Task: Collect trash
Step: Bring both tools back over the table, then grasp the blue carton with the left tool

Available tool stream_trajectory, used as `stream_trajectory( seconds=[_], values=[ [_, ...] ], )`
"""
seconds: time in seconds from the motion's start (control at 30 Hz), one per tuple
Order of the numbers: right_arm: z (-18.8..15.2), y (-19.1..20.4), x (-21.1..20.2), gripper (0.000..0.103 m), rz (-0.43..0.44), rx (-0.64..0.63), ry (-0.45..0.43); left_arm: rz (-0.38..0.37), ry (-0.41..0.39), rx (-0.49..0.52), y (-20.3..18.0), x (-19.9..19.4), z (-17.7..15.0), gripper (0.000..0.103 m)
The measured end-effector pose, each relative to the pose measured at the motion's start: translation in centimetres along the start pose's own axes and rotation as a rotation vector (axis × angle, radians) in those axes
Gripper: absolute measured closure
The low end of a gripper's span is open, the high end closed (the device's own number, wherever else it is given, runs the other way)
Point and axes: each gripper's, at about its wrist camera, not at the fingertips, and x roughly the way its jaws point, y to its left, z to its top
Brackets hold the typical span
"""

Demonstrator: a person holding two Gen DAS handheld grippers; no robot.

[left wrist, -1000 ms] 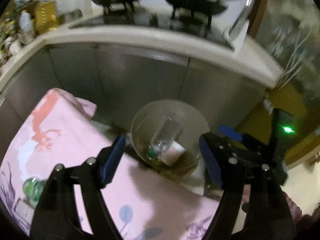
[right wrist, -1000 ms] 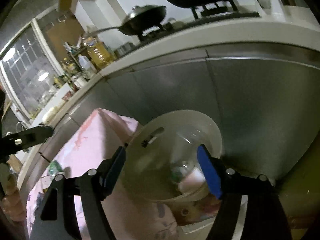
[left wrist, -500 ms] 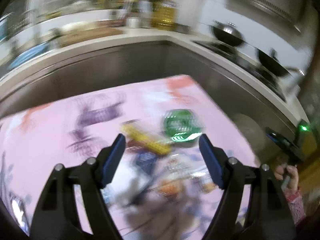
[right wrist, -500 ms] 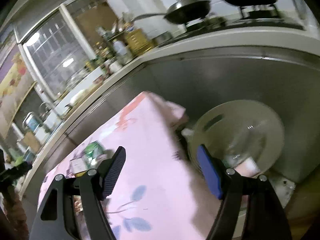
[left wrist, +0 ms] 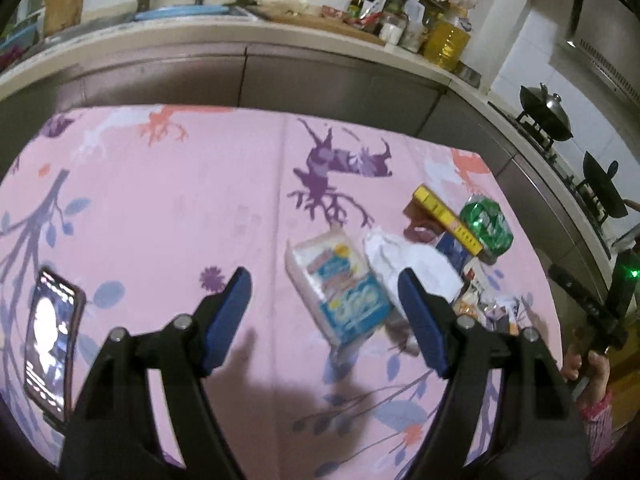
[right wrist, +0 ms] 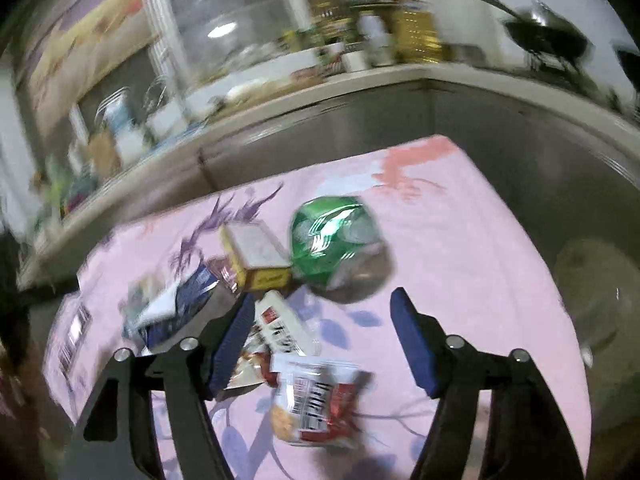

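clearly far from finished: a heap of trash left on the pink tablecloth (left wrist: 168, 208). among it a tissue pack (left wrist: 340, 288) lying flat, a crumpled white paper (left wrist: 404, 256) just beside it, a yellow box (left wrist: 444, 216) further back, a crushed green bottle (left wrist: 486, 226) touching that box, and small snack wrappers (left wrist: 480, 300) at the near right of the heap. nothing visibly lifted yet.

left gripper (left wrist: 324, 308) hovering over the cloth, jaws spread wide, nothing held; tissue pack partly between the blue fingers (left wrist: 228, 316) in the view but no pad pressing on it. a phone (left wrist: 50, 344) with a lit screen lying flat well off to the left, apart from the heap, probably not trash.

right gripper (right wrist: 320, 340) above the near end of the heap, jaws closing yet still apart, holding nothing; a red-and-white snack packet (right wrist: 316, 404) lying under the gap, untouched, with the green bottle and yellow box beyond it. picture blurred, so finer labels unreadable.

containers: a round pale bin (right wrist: 596, 304) beyond the right edge of the table, low against the steel cabinets. contents impossible to make out here, too smeared. judging by the heap, most of the collecting still ahead.
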Motion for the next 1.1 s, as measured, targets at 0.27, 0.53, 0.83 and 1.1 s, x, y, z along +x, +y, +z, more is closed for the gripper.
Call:
stream_trajectory(
  seconds=[0.27,0.53,0.83,1.1],
  values=[
    [-0.5,6.4,3.6,0.049,0.052,-0.156,0.102,-0.153,0.064,0.021,-0.2,1.0,-2.5,0.03],
    [0.0,7.0,5.3,0.049,0.054,-0.113,0.133,-0.238,0.118,0.207,-6.5,3.4,-4.0,0.03],
    [1.9,6.4,6.9,0.049,0.054,-0.082,0.128,-0.28,0.152,0.22,-7.9,4.5,-5.1,0.031],
    [3.0,6.8,9.0,0.049,0.019,-0.145,0.149,-0.223,0.18,0.237,-9.5,8.0,-6.1,0.031]
  ],
)
